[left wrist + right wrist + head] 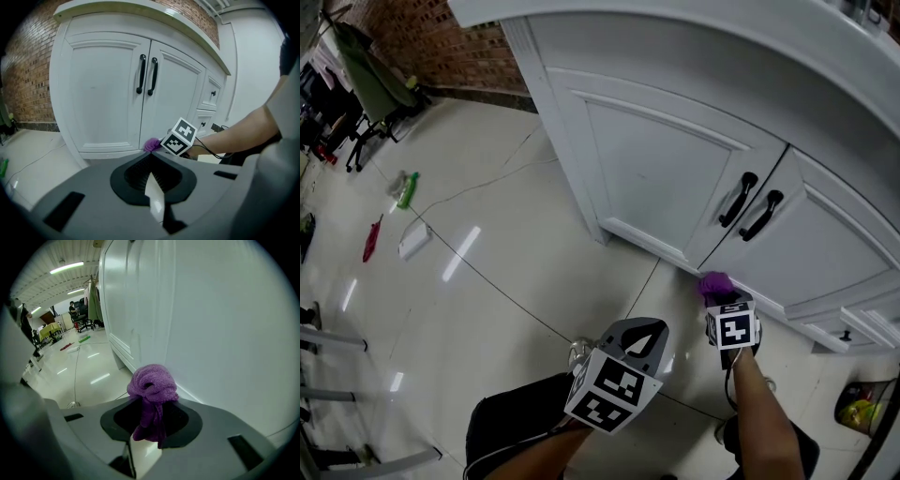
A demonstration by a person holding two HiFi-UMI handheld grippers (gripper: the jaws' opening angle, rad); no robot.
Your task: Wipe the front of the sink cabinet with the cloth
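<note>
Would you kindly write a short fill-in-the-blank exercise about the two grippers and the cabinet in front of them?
1. The right gripper is shut on a ____ cloth.
2. The left gripper, jaws together, holds ____.
3. The two handles on the white cabinet doors are ____ in colour.
4. The wall beside the cabinet is made of ____.

Missing words: purple; nothing; black; brick.

Brick wall (459, 47) — green bottle (409, 190), red object (371, 240).
</note>
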